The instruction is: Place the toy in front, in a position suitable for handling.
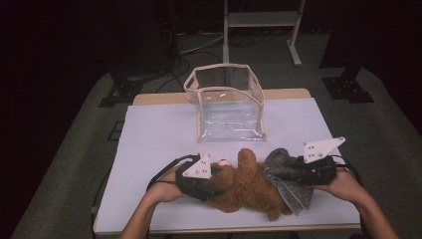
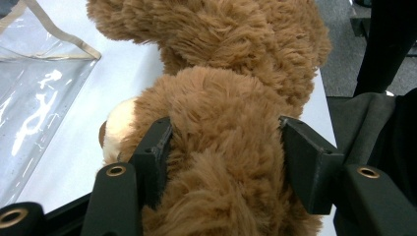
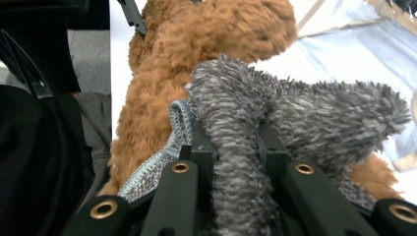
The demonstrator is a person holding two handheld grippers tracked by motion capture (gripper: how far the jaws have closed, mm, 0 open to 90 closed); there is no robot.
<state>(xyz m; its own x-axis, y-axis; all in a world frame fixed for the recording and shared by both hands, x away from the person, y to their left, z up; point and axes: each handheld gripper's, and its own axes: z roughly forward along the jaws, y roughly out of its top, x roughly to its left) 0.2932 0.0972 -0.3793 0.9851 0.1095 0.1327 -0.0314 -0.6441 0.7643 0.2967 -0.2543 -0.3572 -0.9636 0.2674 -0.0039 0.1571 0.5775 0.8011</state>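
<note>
Left tool [image 2: 223,147] clamps our brown teddy bear [image 1: 244,184] flat against the counter [image 1: 159,134], steadying it, while our right tool [image 3: 236,142] pinches the grey fuzzy garment [image 3: 295,113] beside it.

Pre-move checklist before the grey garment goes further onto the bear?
1. Left gripper clamped on the brown teddy bear: ok, fingers press into the fur on both sides.
2. Right gripper holding the grey fuzzy garment: ok, a fold is pinched between its fingers.
3. Garment at the bear's lower end: ok, they touch there.
4. Bear's legs inside the garment: cannot tell.
5. Clear bag out of the way: ok, it stands apart, farther up the table.
</note>
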